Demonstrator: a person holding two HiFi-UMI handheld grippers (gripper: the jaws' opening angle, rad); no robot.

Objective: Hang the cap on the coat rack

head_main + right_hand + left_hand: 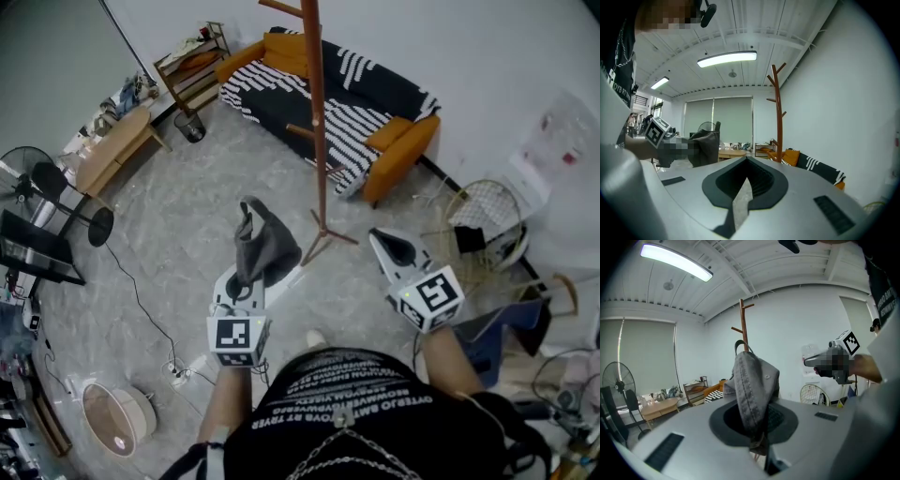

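Floor (187,187): pale, marbled, and bare in a wide patch between the person and the stand. This is the main open room for carrying. A thin cable (141,300) trails over it to the left, well apart from the route.

Sofa (309,84): striped black and white with orange arms. It stands just behind the coat rack and closes off the far side.

Coat rack (317,122): a slim brown wooden pole on splayed feet, upright, with short pegs (302,131) angled upward. Judged the only hard edges to clear. The feet spread toward the person, so an approach from above looks safer than a low one.

Cap (262,246): grey cloth, held up in the air in front of the person, near the rack but not touching it. In the left gripper view it (752,385) stands folded and slack above the fingers. Judged light, soft and floppy, unlikely to slip or break. The back strap or crown opening would be the part to drop over a peg, and a hold low on the cloth leaves that part free.

Left gripper (246,281): fingers (765,460) clenched on the lower fold of the cap.

Right gripper (380,239): fingers (740,197) pressed together with nothing between them, held off to the right and clear of cap and rack.
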